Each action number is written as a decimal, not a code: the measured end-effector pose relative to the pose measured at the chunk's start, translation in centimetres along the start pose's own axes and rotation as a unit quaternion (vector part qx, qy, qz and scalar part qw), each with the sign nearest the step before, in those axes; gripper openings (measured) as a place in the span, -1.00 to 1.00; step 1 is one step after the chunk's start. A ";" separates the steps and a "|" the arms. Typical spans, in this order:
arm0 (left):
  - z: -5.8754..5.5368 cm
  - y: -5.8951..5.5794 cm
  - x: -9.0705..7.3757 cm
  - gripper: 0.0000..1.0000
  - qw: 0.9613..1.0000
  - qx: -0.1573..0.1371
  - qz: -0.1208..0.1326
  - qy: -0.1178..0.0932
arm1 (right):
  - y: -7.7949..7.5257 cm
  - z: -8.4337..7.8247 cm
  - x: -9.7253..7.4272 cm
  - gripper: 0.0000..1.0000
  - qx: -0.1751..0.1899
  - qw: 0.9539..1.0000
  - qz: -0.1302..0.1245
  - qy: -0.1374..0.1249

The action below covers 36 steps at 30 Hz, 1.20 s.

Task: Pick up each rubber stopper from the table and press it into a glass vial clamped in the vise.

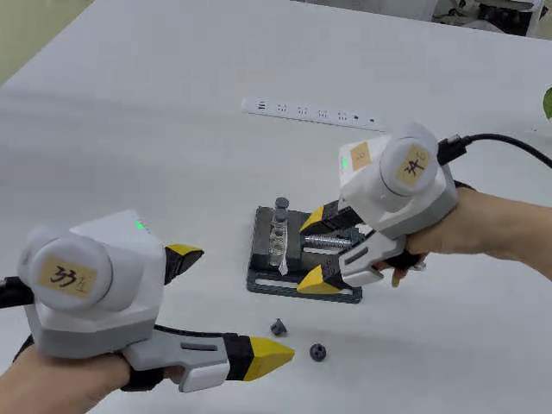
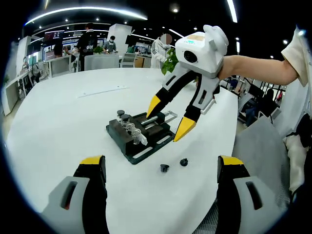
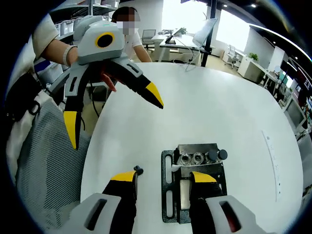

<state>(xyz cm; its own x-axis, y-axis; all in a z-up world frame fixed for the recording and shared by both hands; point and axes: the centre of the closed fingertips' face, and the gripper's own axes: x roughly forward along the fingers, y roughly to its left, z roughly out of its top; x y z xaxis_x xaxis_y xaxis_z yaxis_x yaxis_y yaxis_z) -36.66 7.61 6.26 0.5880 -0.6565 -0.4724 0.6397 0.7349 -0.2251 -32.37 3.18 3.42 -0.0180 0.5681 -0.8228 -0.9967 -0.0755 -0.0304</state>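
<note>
Two stoppers [image 1: 278, 327] lie between the left fingers [image 1: 263, 354] and right fingers [image 1: 315, 280], both pairs wide apart, empty.

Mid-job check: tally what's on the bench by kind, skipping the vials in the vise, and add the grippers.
Loose rubber stoppers: 2
Vise: 1
Power strip: 1
Grippers: 2, the left gripper and the right gripper, both open and empty
Total: 6
</note>
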 end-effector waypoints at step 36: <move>-0.8 -0.9 0.2 0.86 1.000 0.000 -0.012 0.010 | 6.5 -6.1 3.5 -0.86 0.021 0.998 0.025 0.055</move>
<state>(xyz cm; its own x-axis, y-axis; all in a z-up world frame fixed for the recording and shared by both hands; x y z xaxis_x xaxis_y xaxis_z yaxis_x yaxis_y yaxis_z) -37.58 6.97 5.68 0.5623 -0.6708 -0.4835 0.6543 0.7185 -0.2360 -38.46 -0.31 -3.11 -0.0607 0.4715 -0.8798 -0.9973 -0.0653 0.0338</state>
